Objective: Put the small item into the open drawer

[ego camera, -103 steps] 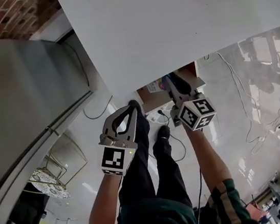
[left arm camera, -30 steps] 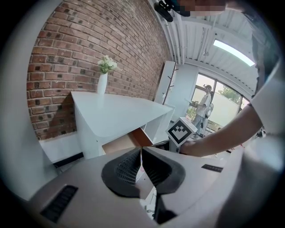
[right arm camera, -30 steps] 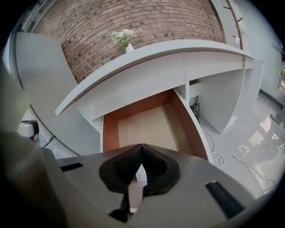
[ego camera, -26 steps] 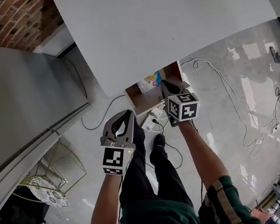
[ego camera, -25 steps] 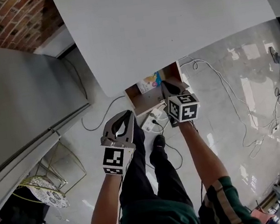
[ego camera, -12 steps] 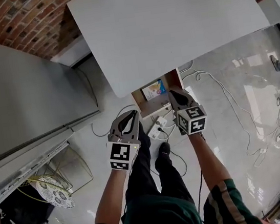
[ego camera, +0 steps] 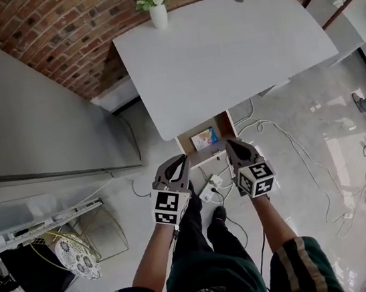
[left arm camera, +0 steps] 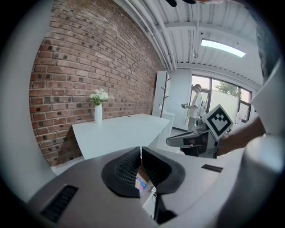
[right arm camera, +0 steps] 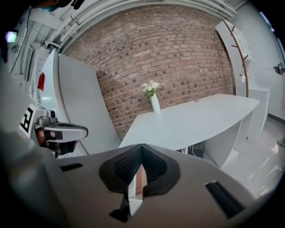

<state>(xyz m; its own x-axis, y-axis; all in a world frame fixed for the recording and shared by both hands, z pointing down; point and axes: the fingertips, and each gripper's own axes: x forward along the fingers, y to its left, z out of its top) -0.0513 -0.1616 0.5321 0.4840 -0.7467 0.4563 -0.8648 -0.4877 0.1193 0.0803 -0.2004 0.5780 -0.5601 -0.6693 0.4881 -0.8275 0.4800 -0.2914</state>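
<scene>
In the head view an open wooden drawer (ego camera: 223,125) sticks out from under the near edge of the white table (ego camera: 223,48). A small colourful packet (ego camera: 203,138) lies inside it. My left gripper (ego camera: 184,158) hangs just in front of the drawer's left side, shut and empty. My right gripper (ego camera: 228,142) is at the drawer's right front corner, also shut with nothing in it. In the left gripper view the shut jaws of the left gripper (left arm camera: 140,148) point over the table, and the packet (left arm camera: 141,185) shows below them. The right gripper (right arm camera: 142,146) faces the table too.
A white vase of flowers (ego camera: 158,14) stands at the table's far edge by the brick wall (ego camera: 53,39). A power strip (ego camera: 210,186) and cables lie on the glossy floor by my feet. A grey cabinet (ego camera: 32,129) stands left. A person (left arm camera: 196,104) stands far off.
The head view has lifted, so the whole table and the vase now show. The right gripper has drawn back from inside the drawer to its front corner. Both grippers stay shut.
</scene>
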